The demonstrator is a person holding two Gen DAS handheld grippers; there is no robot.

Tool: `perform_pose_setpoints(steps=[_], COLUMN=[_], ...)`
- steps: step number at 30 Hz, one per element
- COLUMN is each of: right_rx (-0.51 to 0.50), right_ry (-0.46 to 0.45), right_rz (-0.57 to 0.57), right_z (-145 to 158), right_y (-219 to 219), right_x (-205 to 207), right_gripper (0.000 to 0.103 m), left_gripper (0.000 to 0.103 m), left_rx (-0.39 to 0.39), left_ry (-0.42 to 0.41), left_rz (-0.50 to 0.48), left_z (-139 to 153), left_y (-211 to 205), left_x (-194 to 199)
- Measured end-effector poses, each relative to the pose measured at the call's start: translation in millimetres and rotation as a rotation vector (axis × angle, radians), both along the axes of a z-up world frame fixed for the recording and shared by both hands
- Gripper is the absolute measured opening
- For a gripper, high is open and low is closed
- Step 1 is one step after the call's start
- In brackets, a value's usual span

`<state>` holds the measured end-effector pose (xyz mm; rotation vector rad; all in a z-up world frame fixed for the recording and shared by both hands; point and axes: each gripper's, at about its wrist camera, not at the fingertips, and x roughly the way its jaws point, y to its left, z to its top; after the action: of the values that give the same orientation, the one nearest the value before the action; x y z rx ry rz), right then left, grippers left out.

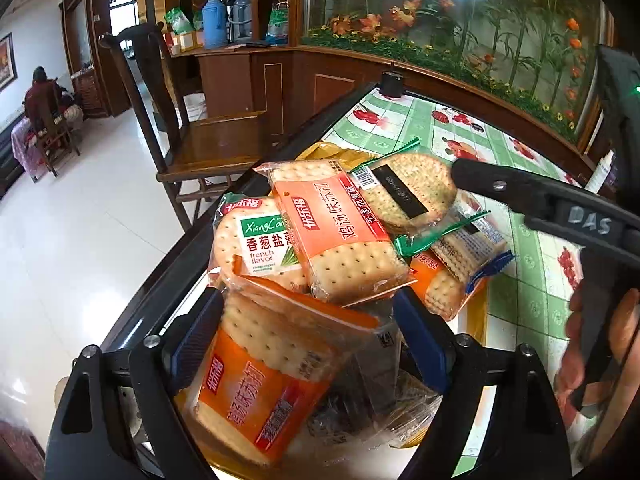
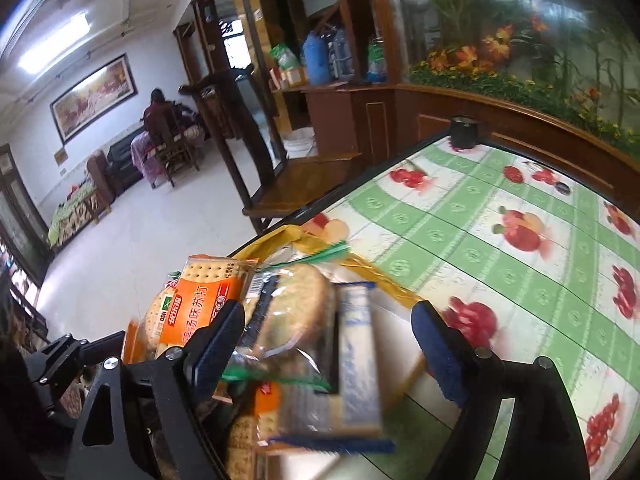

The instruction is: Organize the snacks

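A heap of cracker packets [image 1: 340,240] in glossy, crinkled film lies at the near corner of the table [image 1: 460,136], whose smooth cover shows green checks and red fruit. Topmost in the heap is a square-cornered orange packet [image 1: 344,236] of dimpled soda crackers; against its far side lies a clear packet of round speckled crackers [image 1: 412,192], and just left of it a green-labelled packet [image 1: 260,244] of round crackers. The left gripper [image 1: 308,340] stands open, its ribbed blue pads either side of a second orange packet [image 1: 264,376] at the heap's near edge, not pressing it. The right gripper [image 2: 332,344] is open too, over the heap's right side, where a blurred blue-and-white wafer packet [image 2: 358,356] lies between its fingers, unpinched.
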<state>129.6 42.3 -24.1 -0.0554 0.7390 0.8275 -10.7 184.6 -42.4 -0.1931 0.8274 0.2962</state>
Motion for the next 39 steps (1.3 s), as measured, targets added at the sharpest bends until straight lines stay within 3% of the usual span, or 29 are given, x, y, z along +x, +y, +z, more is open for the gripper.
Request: perform_pose_setpoints(steps=[21,34,37,39], right_rx=[0.071,0.046,0.042,0.042], right_ry=[0.036,0.012,0.009,0.002], right_rz=[-0.119,-0.202,-0.233,-0.247], right_z=[-10.5,-12.7,-13.6,-13.5], right_y=[-103.3,-170.4,-187.4,-196.1], right_x=[-25.4,-47.7,-54.6,-59.5], right_gripper=[0.089,0.09,0.093,0.095], left_gripper=[0.088,0.088,0.088,0.088], left_rx=[0.067,0.034,0.051,0.103], left_ry=[-0.069,-0.091,-0.09,-0.086], left_rz=[-0.059,-0.157,-0.189,-0.209], left_z=[24.8,23.6,23.7,24.9], left_y=[-41.8,-95.7,-112.4,-127.9], left_x=[-18.1,-12.2,-10.0,-8.8])
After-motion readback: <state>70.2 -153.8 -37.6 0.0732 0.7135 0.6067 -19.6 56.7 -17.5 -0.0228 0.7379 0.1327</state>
